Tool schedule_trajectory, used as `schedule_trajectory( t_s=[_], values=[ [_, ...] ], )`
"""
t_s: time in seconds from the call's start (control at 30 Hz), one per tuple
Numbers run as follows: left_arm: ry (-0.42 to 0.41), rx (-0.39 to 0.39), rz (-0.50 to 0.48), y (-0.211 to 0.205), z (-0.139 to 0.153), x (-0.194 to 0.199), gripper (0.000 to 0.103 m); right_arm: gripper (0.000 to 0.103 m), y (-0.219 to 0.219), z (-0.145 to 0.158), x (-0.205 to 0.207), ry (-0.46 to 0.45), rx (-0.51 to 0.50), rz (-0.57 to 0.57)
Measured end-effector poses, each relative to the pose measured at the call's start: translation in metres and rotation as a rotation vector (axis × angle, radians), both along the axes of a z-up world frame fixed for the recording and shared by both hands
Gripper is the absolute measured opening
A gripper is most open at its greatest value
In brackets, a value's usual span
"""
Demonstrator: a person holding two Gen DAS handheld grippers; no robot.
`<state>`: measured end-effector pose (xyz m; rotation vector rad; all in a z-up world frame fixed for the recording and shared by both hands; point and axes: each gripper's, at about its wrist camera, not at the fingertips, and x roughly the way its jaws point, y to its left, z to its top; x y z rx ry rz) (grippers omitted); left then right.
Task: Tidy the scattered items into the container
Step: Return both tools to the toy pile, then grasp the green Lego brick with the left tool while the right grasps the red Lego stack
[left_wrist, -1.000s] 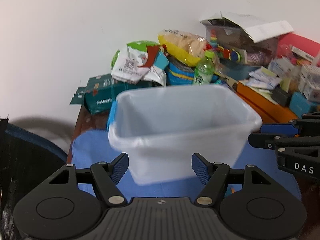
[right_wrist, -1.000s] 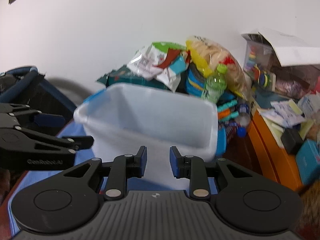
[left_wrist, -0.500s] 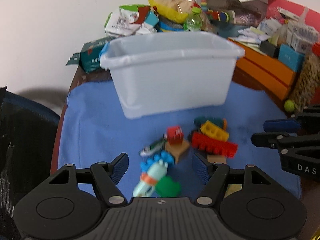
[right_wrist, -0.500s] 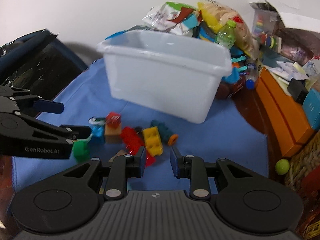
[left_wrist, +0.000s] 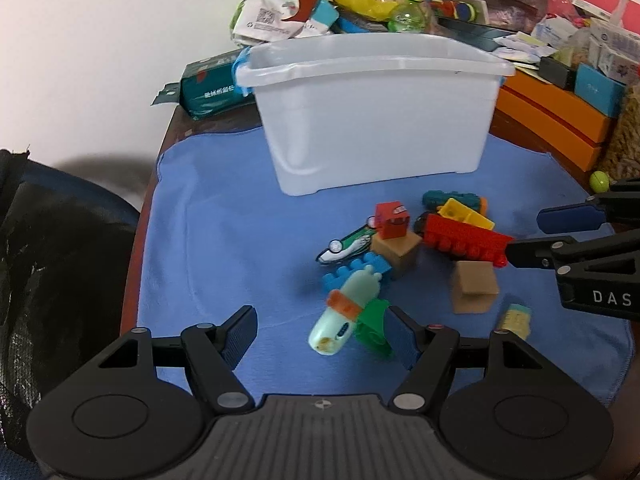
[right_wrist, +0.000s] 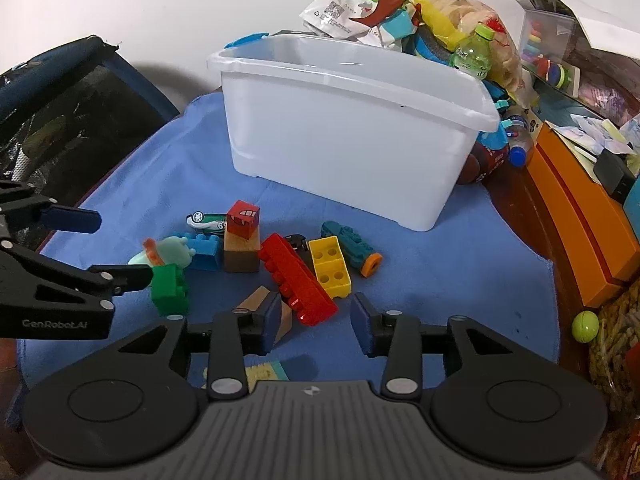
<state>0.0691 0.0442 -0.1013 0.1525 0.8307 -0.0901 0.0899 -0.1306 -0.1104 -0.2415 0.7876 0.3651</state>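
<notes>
A white plastic bin (left_wrist: 376, 120) (right_wrist: 344, 140) stands at the back of the blue cloth. In front of it lies a heap of toys: a long red brick (right_wrist: 296, 276), a yellow brick (right_wrist: 330, 266), a red cube (right_wrist: 243, 219) on a brown block (right_wrist: 241, 256), a blue brick (right_wrist: 202, 250) and a green brick (right_wrist: 170, 288). My left gripper (left_wrist: 322, 334) is open, low over a mint toy (left_wrist: 344, 316) that lies between its fingers, untouched. My right gripper (right_wrist: 317, 322) hovers at the red brick's near end; its jaws are opening and grip nothing.
Snack bags (right_wrist: 352, 8) and a green bottle (right_wrist: 472, 56) pile up behind the bin. Orange boxes (right_wrist: 580, 220) and a green ball (right_wrist: 585, 326) line the right side. A dark chair (left_wrist: 48, 240) stands left of the table. A second brown block (left_wrist: 474, 286) lies near the front.
Both grippers have sunk and tilted down from facing the bin to hovering over the toys. The right jaws have spread apart; the left jaws kept their width.
</notes>
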Motion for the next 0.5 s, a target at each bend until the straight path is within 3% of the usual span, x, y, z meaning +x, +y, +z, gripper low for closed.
schedule_trajectory(
  t_s=[0.17, 0.27, 0.5],
  values=[
    [0.017, -0.016, -0.012, 0.000, -0.009, 0.006, 0.074, 0.048, 0.011, -0.009, 0.014, -0.007, -0.039, 0.016],
    [0.018, -0.067, -0.010, 0.003, -0.012, 0.010, 0.074, 0.049, 0.012, -0.019, 0.026, 0.011, -0.033, 0.006],
    [0.038, -0.118, -0.054, 0.004, -0.015, 0.016, 0.074, 0.046, 0.002, -0.028, 0.032, 0.059, -0.019, -0.003]
  ],
)
